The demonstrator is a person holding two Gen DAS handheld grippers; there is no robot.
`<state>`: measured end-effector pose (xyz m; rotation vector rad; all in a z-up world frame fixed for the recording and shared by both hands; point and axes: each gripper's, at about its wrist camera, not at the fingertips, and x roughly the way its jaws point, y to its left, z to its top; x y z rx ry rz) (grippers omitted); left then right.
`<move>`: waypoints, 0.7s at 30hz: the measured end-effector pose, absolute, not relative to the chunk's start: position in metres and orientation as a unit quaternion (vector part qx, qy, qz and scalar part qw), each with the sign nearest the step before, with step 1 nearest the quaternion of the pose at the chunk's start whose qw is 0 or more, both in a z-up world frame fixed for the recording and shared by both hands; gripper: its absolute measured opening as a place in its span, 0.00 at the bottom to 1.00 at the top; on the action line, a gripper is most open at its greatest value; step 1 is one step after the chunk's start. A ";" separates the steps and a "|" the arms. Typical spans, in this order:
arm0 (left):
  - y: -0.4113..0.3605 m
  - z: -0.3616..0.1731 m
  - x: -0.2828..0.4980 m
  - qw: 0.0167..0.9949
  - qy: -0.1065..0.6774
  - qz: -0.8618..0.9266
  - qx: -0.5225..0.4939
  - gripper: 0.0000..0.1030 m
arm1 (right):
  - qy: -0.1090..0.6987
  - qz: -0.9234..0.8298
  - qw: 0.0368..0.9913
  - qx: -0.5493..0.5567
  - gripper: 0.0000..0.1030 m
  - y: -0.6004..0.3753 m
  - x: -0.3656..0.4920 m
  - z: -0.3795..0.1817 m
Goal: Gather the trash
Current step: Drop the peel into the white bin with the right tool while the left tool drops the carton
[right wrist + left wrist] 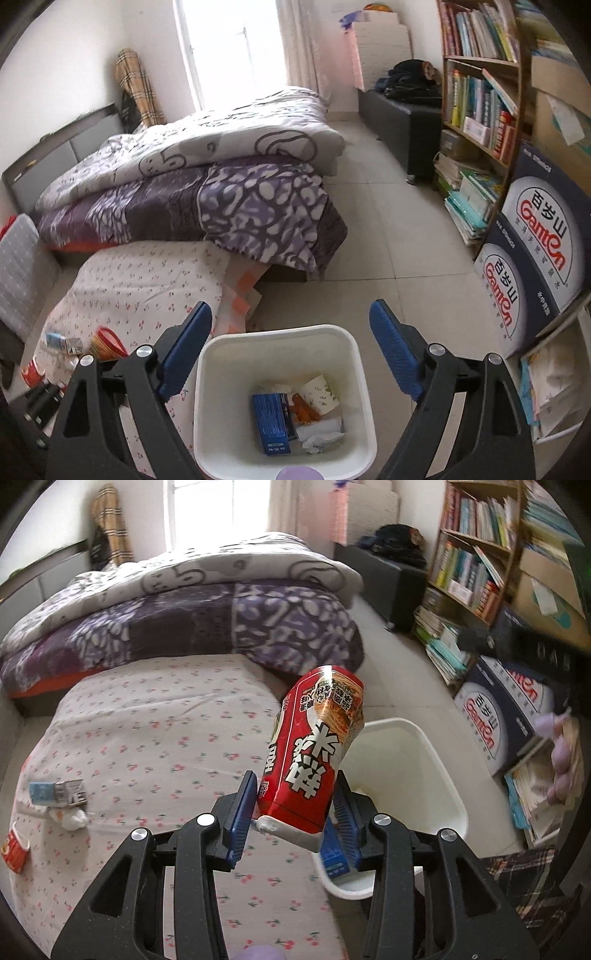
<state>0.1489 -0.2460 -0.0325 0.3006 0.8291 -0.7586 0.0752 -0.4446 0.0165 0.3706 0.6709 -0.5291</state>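
Your left tongs [291, 812] are clamped on a red noodle carton [314, 753], gripped near its lower end, with the carton tilting up and away between the blue pads. It hangs over the edge of the floral bed sheet [147, 738], just short of the white bin [424, 760], which sits on the tiled floor beside the bed.

Your right tongs [291, 350] stand wide apart with nothing between them, hovering above the white bin [354, 369]. Inside lie a blue box [271, 421], crumpled paper [319, 435] and a patterned paper cup [319, 393].

Step in hand, as I read it: the carry-and-drop of the carton, with the right side apparently done with its own deposit.

Next move calls for bringing the carton fully over the bin mouth before you let go; it is long and tilted, so it could catch the near rim and tip back onto the bed.

More trash waits on the sheet: a small blue-and-grey carton [59, 794], a crumpled tissue [72, 818] and a red cup [14, 849] at the left edge.
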 end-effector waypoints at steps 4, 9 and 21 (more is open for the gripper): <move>-0.261 -0.036 0.139 0.827 0.393 -0.373 0.151 0.42 | 0.313 -0.265 0.892 0.191 0.86 -0.453 0.069 0.019; -0.277 -0.042 0.129 0.811 0.398 -0.402 0.150 0.76 | 0.310 -0.273 0.888 0.202 0.86 -0.458 0.065 0.020; -0.252 -0.054 0.139 0.816 0.420 -0.357 0.174 0.90 | 0.332 -0.244 0.894 0.177 0.90 -0.428 0.087 0.016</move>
